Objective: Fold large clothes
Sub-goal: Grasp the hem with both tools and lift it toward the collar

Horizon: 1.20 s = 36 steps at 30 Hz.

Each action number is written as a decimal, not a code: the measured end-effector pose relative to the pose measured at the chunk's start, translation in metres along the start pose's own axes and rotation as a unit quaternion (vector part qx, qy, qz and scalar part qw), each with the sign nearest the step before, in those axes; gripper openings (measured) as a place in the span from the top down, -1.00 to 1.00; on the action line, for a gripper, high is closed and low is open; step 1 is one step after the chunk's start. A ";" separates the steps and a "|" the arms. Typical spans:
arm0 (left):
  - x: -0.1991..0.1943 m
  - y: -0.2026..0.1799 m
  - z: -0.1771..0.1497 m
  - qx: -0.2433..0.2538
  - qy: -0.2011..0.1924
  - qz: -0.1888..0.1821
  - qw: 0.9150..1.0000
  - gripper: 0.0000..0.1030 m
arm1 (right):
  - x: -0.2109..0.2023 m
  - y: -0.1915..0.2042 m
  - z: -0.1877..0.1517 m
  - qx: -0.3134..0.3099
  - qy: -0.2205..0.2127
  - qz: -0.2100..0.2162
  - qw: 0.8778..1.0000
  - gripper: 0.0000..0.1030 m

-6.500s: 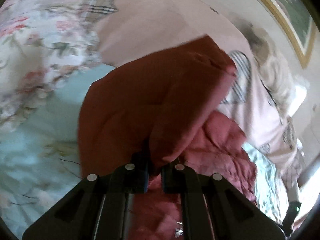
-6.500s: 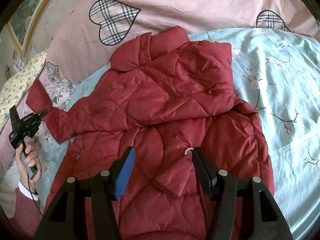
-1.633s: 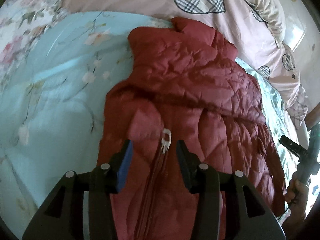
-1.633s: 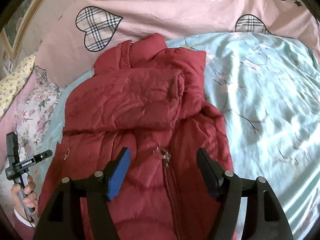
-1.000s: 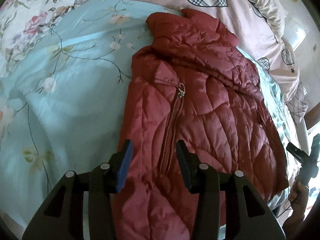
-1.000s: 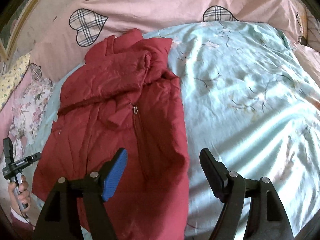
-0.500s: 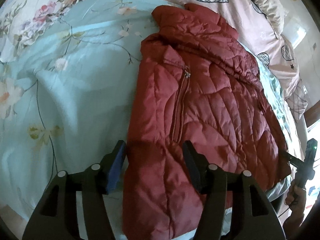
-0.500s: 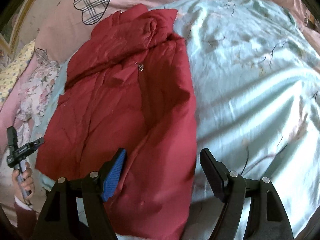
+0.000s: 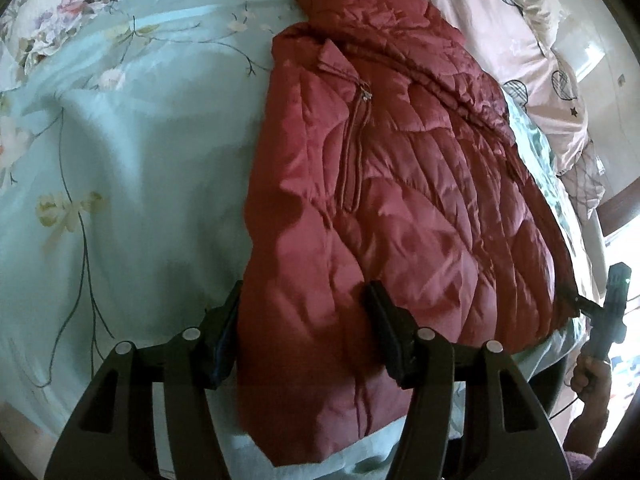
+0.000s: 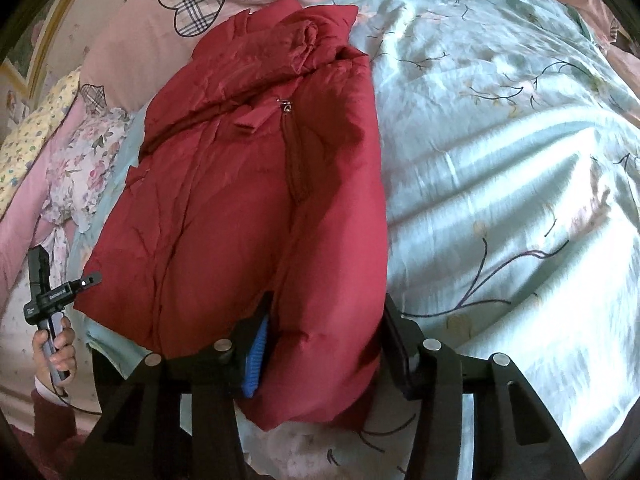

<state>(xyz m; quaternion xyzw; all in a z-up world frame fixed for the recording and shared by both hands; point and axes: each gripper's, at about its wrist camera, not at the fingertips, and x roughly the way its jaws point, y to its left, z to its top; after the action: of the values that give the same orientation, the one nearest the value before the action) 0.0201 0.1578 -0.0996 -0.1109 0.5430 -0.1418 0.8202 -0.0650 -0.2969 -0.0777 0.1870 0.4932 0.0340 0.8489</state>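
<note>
A dark red quilted jacket (image 9: 400, 184) lies lengthwise on a light blue floral bedspread (image 9: 132, 152), collar far, hem near, sleeves folded in over the chest. My left gripper (image 9: 304, 320) is open with its fingers either side of the hem's left corner. In the right wrist view the jacket (image 10: 248, 184) fills the middle, and my right gripper (image 10: 326, 334) is open and straddles the hem's right corner. The jaws do not pinch the fabric. A zipper pull (image 10: 286, 106) shows on the chest.
Pink pillows with plaid hearts (image 10: 192, 0) lie past the collar. A floral pillow (image 10: 84, 148) sits left of the jacket. The bedspread (image 10: 500, 168) stretches wide to the right. The bed's near edge runs just under the hem. A framed picture (image 10: 24, 56) hangs on the wall.
Both grippers pulled back along the jacket from chest to hem and dropped lower. Each now straddles a hem corner. Earlier the left gripper let go of a sleeve, which now lies folded in.
</note>
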 end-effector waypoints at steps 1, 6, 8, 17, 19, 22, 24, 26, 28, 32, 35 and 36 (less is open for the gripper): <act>0.000 0.000 -0.001 -0.001 0.001 -0.004 1.000 -0.12 | 0.001 0.000 0.000 0.000 0.000 0.001 1.000 0.00; 0.002 -0.003 -0.005 0.004 0.005 -0.013 1.000 -0.12 | 0.006 -0.001 -0.001 0.007 0.000 0.009 1.000 -0.03; 0.002 -0.008 -0.006 0.013 0.006 -0.014 1.000 -0.12 | 0.008 -0.001 -0.001 0.010 -0.001 0.012 1.000 -0.03; -0.003 -0.011 -0.009 0.023 -0.005 -0.037 0.999 0.42 | 0.000 0.004 -0.005 0.000 -0.016 0.036 0.999 0.42; -0.007 -0.012 -0.009 0.027 -0.012 -0.045 0.999 0.53 | -0.001 0.005 -0.005 -0.005 -0.019 0.041 0.999 0.46; -0.012 -0.015 -0.011 0.039 -0.020 -0.043 0.998 0.59 | -0.005 0.007 -0.007 -0.010 -0.021 0.052 0.998 0.50; -0.015 -0.016 -0.012 0.042 -0.024 -0.045 0.998 0.61 | -0.009 0.006 -0.008 -0.009 -0.025 0.067 0.997 0.52; -0.019 -0.017 -0.011 0.041 -0.027 -0.050 0.998 0.62 | -0.014 0.003 -0.008 -0.002 -0.030 0.084 0.996 0.53; -0.026 -0.017 -0.010 0.044 -0.037 -0.057 0.997 0.64 | -0.021 -0.001 -0.008 0.003 -0.039 0.103 0.994 0.54; -0.041 -0.019 -0.002 0.048 -0.054 -0.071 0.995 0.66 | -0.032 -0.003 -0.003 0.013 -0.060 0.135 0.989 0.55; -0.055 -0.023 0.010 0.051 -0.075 -0.080 0.993 0.67 | -0.040 -0.002 0.005 0.017 -0.078 0.153 0.985 0.56; -0.058 -0.024 0.015 0.051 -0.082 -0.084 0.992 0.68 | -0.042 -0.001 0.007 0.017 -0.083 0.157 0.984 0.56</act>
<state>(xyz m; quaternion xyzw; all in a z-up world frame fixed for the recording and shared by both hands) 0.0093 0.1562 -0.0358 -0.1251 0.4545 -0.2277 0.8520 -0.0805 -0.3105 -0.0403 0.2789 0.3857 0.1424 0.8679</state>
